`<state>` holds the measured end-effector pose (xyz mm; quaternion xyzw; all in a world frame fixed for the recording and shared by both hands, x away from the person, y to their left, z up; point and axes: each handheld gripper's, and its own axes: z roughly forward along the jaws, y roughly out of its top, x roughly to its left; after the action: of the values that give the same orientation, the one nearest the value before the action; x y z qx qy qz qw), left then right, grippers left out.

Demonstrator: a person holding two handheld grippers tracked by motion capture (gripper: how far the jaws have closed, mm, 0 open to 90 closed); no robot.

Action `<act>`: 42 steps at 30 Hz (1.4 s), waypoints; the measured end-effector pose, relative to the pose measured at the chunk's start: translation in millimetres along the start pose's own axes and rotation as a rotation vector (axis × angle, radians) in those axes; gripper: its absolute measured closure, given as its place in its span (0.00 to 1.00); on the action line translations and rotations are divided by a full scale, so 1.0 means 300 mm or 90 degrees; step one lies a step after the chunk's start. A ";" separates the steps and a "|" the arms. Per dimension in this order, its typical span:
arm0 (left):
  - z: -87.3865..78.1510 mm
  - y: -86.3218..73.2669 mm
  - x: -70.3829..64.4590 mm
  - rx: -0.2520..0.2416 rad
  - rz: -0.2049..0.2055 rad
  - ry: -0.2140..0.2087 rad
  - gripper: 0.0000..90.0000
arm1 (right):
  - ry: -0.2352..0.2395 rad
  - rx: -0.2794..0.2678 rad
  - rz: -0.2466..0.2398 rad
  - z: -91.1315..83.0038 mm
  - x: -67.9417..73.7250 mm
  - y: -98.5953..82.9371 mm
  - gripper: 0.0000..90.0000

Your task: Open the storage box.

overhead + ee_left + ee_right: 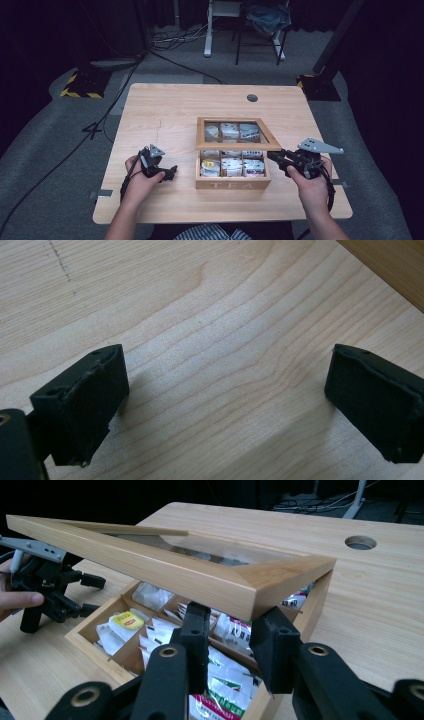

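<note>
While the right gripper props with parted jaws the glass-paned wooden lid, the square wooden tea box at mid-table shows compartments with paper tea bags. The left gripper rests unclenched beside it.

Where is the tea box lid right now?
In the high view, the lid is half raised over the tea box at table centre, its right front corner resting on the right hand-held gripper.

A recording studio or lab: black curtains, floor cables and stand bases surround a lone wooden table.
</note>
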<state>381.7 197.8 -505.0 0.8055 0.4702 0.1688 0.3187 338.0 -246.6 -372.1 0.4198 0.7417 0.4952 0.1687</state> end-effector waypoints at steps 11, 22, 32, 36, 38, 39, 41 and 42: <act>0.000 0.000 0.000 0.000 0.002 0.001 0.05 | -0.043 -0.034 -0.028 0.028 0.019 0.047 0.82; 0.000 0.000 -0.002 -0.002 -0.002 0.003 0.05 | -0.079 -0.027 -0.026 0.044 0.010 0.091 0.82; 0.000 0.000 -0.002 -0.002 -0.002 0.003 0.05 | -0.123 -0.063 -0.015 0.016 -0.018 0.114 0.74; 0.000 0.001 -0.002 -0.001 -0.002 0.005 0.05 | -0.117 -0.065 -0.013 0.004 -0.020 0.121 0.75; 0.000 0.001 -0.003 -0.001 -0.003 0.005 0.05 | -0.121 -0.068 -0.017 0.003 -0.018 0.123 0.75; 0.000 0.001 -0.003 -0.001 -0.003 0.005 0.05 | -0.120 -0.070 -0.018 0.002 -0.017 0.124 0.75; 0.001 0.001 -0.004 -0.002 -0.005 0.005 0.05 | -0.119 -0.082 -0.022 -0.001 -0.012 0.128 0.76; 0.001 0.001 -0.004 -0.002 -0.005 0.005 0.05 | -0.119 -0.082 -0.022 -0.001 -0.012 0.128 0.76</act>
<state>381.5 196.6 -505.0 0.8024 0.4744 0.1718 0.3187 357.4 -243.4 -339.0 0.4396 0.6964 0.4979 0.2719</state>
